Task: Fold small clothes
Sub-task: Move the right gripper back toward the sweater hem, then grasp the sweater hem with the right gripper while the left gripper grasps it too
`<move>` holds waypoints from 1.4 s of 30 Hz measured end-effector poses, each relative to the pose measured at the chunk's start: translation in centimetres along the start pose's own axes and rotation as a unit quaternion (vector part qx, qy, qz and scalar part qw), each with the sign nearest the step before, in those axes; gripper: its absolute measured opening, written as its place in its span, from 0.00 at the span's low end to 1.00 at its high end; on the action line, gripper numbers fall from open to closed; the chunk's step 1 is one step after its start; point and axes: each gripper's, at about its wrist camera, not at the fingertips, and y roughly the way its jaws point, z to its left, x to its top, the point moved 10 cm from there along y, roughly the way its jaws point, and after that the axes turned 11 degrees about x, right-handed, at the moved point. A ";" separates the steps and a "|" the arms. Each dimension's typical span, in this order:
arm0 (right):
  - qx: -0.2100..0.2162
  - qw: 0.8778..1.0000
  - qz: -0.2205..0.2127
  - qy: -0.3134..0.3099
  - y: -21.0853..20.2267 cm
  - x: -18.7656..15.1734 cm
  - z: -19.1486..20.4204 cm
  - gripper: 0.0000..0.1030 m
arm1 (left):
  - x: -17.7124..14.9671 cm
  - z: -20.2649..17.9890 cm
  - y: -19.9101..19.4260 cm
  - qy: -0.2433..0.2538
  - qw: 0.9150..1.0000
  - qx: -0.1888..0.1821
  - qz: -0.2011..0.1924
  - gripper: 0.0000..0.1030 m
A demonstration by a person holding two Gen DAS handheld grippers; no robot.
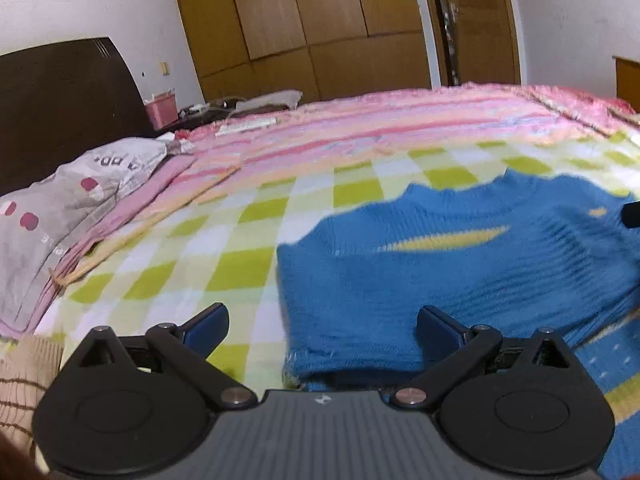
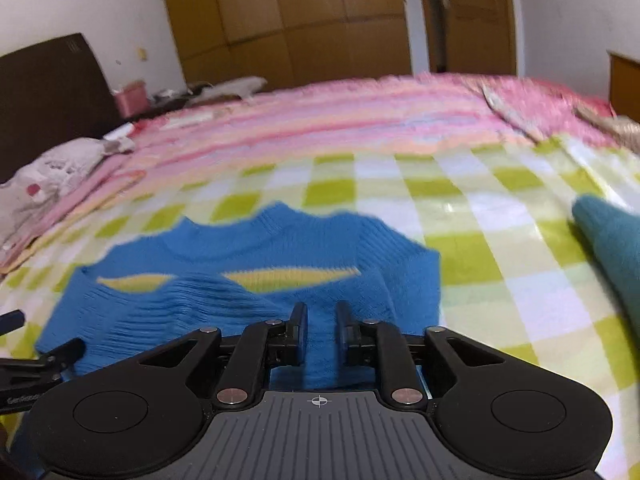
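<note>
Left tongs (image 1: 322,326) gape empty over blue sweater (image 1: 460,272); right tongs (image 2: 322,328) slightly parted above it, gripping nothing

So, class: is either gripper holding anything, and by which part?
Nothing is held. The left gripper and right gripper both stand open over the blue sweater.

The blue sweater (image 1: 460,280) runs off the left wrist view's right edge. A teal garment (image 2: 612,248) is cut off at right; the far bedding is blurred.
</note>
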 end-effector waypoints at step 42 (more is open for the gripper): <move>0.007 0.988 0.060 0.139 -19.9 -16.6 -2.5 0.26 | -12.9 5.2 -13.1 0.011 0.994 -0.055 0.092 1.00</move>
